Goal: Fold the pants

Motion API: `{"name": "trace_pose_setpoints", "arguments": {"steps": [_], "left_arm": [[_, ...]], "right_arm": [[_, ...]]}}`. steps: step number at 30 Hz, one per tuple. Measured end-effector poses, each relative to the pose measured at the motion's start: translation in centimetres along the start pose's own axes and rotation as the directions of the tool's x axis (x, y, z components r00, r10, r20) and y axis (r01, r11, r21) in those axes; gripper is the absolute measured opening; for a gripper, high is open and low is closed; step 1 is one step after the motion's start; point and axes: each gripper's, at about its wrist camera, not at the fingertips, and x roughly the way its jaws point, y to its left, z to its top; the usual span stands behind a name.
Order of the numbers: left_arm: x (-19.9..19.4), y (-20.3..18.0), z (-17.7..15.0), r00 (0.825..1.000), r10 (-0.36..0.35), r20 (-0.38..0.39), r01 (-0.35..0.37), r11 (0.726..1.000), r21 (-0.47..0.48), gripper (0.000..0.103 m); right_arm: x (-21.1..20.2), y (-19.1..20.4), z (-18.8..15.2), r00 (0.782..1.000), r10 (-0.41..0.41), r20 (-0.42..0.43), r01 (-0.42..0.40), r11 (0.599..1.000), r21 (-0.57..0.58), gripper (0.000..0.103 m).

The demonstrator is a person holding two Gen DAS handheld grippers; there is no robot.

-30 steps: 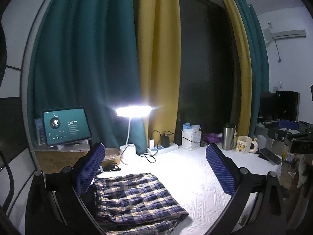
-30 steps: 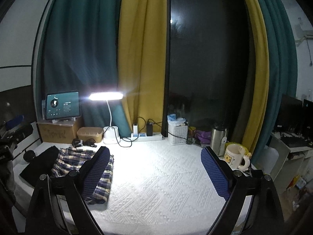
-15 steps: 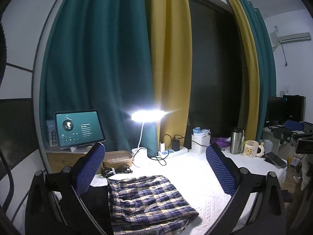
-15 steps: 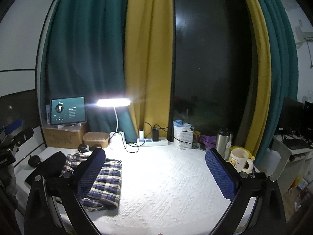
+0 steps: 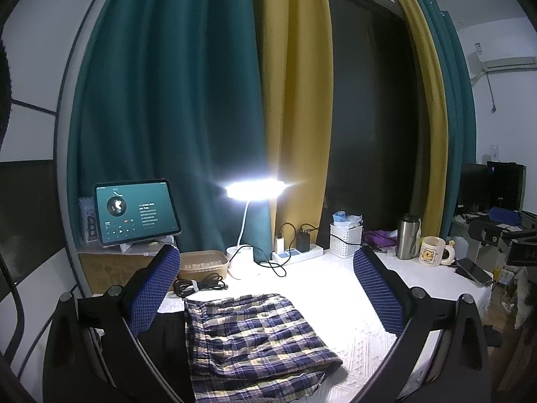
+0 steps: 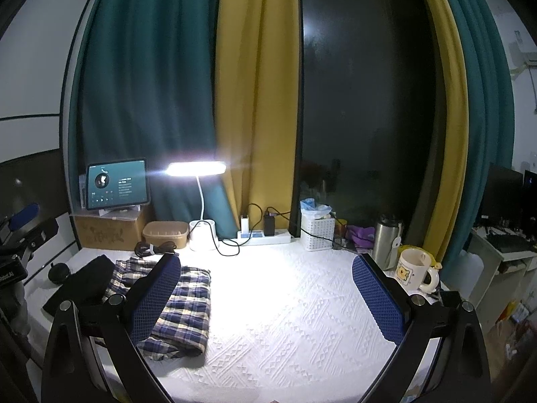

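Observation:
The plaid pants [image 5: 255, 339] lie folded into a thick rectangle on the white textured tablecloth [image 5: 339, 288], near the table's left front. My left gripper [image 5: 265, 285] hovers over them, jaws wide open, with nothing between the blue pads. In the right wrist view the pants [image 6: 188, 305] sit at the left, partly behind the left finger [image 6: 154, 295] of my right gripper [image 6: 265, 295]. That gripper is open and empty above bare tablecloth. A black garment [image 6: 80, 282] lies just left of the pants.
Along the back stand a lit desk lamp [image 6: 196, 169], a tablet [image 6: 115, 183] on a cardboard box, a brown lidded box [image 6: 164, 233], a coiled cable [image 6: 154, 248], a power strip [image 6: 263, 236], a white basket [image 6: 317, 230], a steel flask [image 6: 386, 241] and a mug [image 6: 414, 270].
Both views have shifted only slightly. The right gripper's jaws stand a little wider than a second ago. The pants lie as before.

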Motion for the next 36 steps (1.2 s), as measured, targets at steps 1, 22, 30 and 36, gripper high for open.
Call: {"name": "trace_pose_setpoints", "arguments": {"steps": [1,22,30,36], "left_arm": [[0.03,-0.01,-0.02,1.000,-0.001,0.000,0.001,1.000,0.002,0.102],[0.23,-0.46,-0.23,1.000,-0.014,-0.013,0.014,1.000,0.013,0.102],[0.21,-0.51,-0.29,1.000,-0.015,-0.016,0.016,1.000,0.012,0.102],[0.23,-0.58,-0.30,1.000,-0.020,-0.016,0.021,1.000,0.016,0.102]], "right_arm": [[0.07,-0.09,0.00,1.000,0.001,0.000,-0.001,1.000,0.001,0.102],[-0.01,-0.41,-0.15,1.000,-0.005,0.000,0.005,1.000,0.005,0.102],[0.09,-0.34,-0.16,1.000,-0.009,-0.005,0.009,1.000,0.004,0.102],[0.09,-0.45,-0.15,1.000,-0.008,-0.004,0.008,1.000,0.005,0.102]]}}
